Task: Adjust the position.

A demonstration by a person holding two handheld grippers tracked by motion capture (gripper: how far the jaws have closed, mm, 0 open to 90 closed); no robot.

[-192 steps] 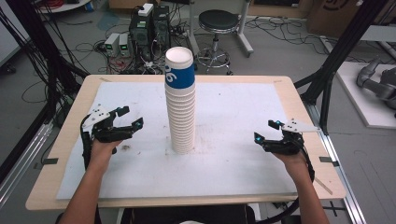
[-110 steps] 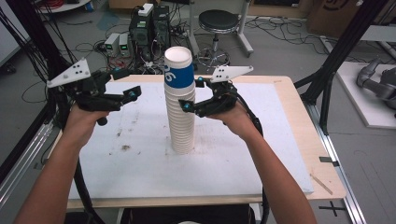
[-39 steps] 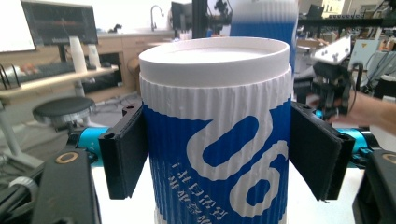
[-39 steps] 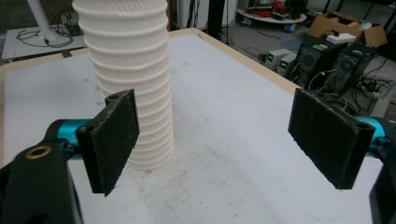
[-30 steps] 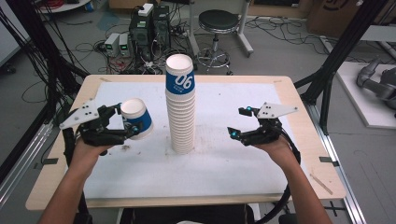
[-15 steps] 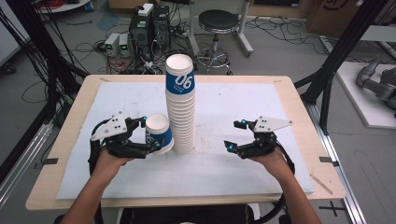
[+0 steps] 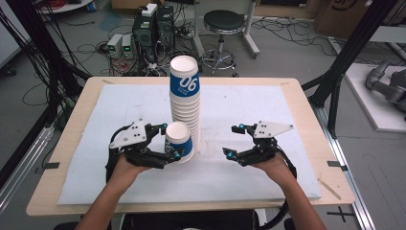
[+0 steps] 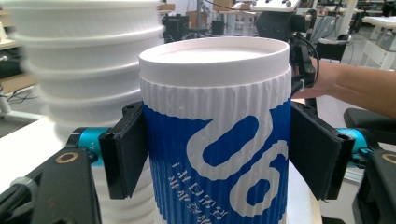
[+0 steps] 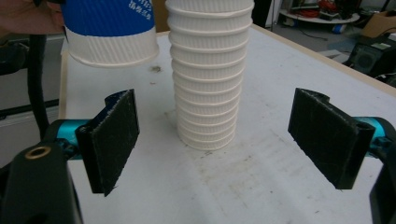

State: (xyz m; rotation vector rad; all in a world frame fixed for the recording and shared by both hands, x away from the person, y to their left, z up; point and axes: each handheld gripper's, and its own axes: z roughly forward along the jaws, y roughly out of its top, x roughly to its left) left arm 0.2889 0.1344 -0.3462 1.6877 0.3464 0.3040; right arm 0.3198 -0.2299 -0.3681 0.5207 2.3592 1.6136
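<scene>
— Holding a cup, is it? Which one?

— Yes. The left gripper [image 7: 168,142] has its two black jaws pressed on the sides of one blue and white paper cup [image 7: 178,142]. The cup is upright and up off the table [image 7: 268,110].

— Where is that?

— Just left of the tall stack of cups [image 7: 186,105], on the near side.

— And the other one?

— The right gripper [image 7: 233,141] is right of the stack. Its jaws are wide apart, with nothing between them.
</scene>
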